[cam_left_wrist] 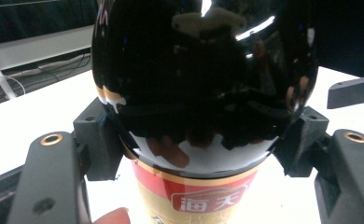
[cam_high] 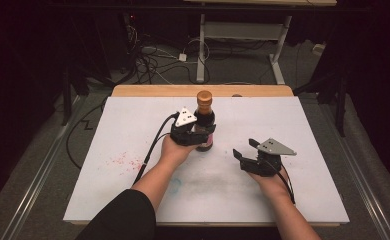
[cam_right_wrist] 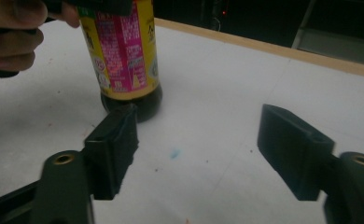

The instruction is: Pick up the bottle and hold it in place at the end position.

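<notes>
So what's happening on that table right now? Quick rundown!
Left gripper shut on the dark bottle, upright on the table. Right gripper open, apart from it. Nothing between them.

A white-topped wooden table point(cam_high: 293, 200) sits on grey carpet floor point(cam_high: 48, 165); at twelve o'clock, tangled cables point(cam_high: 153, 57) and a white metal desk frame point(cam_high: 243, 35) in darkness.

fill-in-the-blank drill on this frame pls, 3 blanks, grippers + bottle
1. The left gripper is shut on the dark ____, which stands upright on the white table.
2. The right gripper has its jaws ____, with nothing between them.
3. The bottle's cap is ____ in colour.

Missing words: bottle; open; brown
</notes>
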`<act>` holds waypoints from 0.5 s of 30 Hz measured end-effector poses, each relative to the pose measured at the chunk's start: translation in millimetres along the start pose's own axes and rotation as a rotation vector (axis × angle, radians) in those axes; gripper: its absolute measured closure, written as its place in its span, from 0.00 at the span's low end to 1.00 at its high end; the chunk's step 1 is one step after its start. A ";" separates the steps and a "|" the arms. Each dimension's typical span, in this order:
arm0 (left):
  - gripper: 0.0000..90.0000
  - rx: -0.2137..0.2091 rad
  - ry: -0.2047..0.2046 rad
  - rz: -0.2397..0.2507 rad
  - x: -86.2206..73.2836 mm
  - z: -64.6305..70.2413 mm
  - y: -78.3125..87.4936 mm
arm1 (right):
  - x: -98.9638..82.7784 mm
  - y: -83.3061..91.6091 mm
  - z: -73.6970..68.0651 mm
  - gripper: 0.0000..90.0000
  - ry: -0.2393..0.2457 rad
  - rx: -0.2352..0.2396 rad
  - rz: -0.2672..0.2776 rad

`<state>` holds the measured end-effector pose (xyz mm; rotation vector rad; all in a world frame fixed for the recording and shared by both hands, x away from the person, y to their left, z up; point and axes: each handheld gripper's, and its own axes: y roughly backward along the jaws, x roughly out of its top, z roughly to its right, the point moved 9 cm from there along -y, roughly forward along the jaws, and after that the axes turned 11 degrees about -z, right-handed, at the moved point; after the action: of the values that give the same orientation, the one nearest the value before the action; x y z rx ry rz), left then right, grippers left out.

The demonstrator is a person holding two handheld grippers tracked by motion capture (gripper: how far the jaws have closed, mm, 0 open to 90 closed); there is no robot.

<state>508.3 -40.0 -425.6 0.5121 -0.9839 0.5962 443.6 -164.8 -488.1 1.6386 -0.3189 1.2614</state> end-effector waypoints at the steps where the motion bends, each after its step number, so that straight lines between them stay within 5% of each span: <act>1: 0.31 0.000 0.000 0.000 -0.1 0.0 0.1 | 5.3 -2.6 -0.3 0.47 0.005 0.009 0.007; 15: 0.31 0.004 0.000 -0.004 -0.5 0.1 0.2 | 19.8 -17.0 -5.7 0.80 -0.002 0.055 -0.012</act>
<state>507.9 -40.0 -426.0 0.5173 -0.9815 0.5950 460.6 -145.5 -481.0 1.6855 -0.2771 1.2696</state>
